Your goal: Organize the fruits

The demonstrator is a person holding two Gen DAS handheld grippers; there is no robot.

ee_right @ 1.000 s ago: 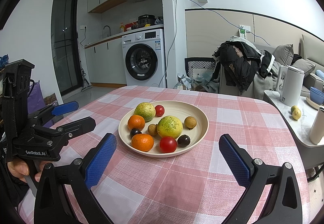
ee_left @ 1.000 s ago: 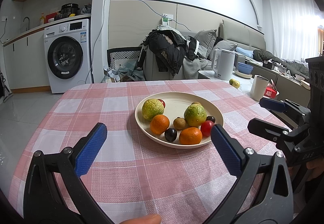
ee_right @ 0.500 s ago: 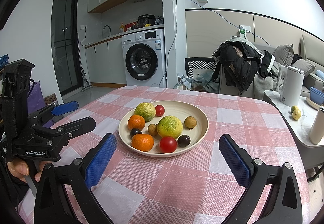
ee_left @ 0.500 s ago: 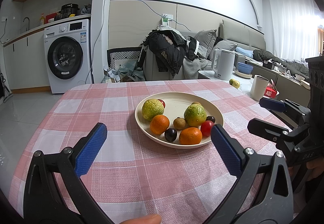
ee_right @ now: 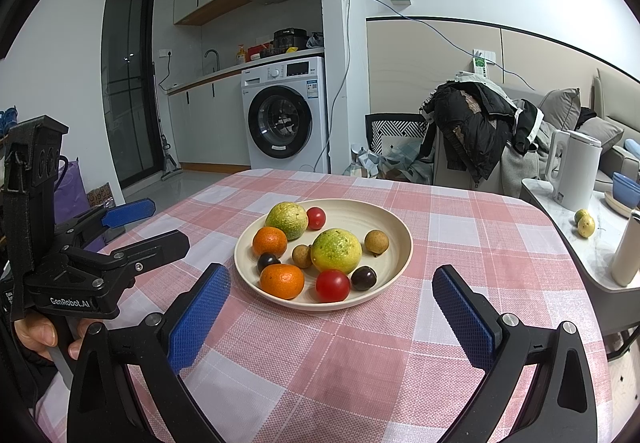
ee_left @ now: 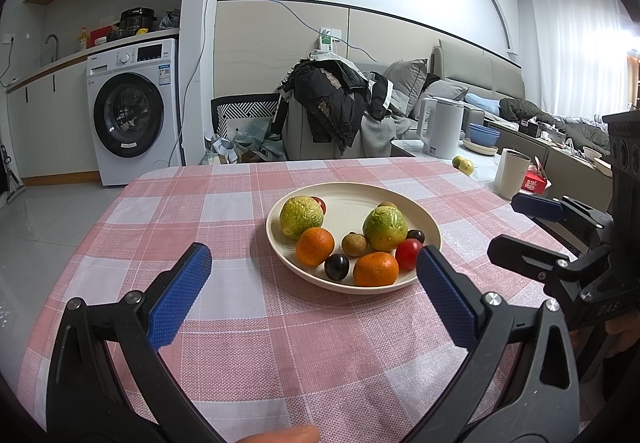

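Note:
A cream plate rests on the pink checked tablecloth. On it lie two green-yellow citrus fruits, two oranges, red tomatoes, dark plums and small brown longans. My left gripper hovers open just short of the plate's near rim, nothing between its blue pads. My right gripper is open too, hovering before the plate from the other side. Each gripper shows in the other's view, the right gripper and the left gripper.
A side counter on the right holds a white kettle, a white cup, blue bowls and a loose yellow-green fruit. A chair heaped with dark jackets stands behind the table. A washing machine is at the back left.

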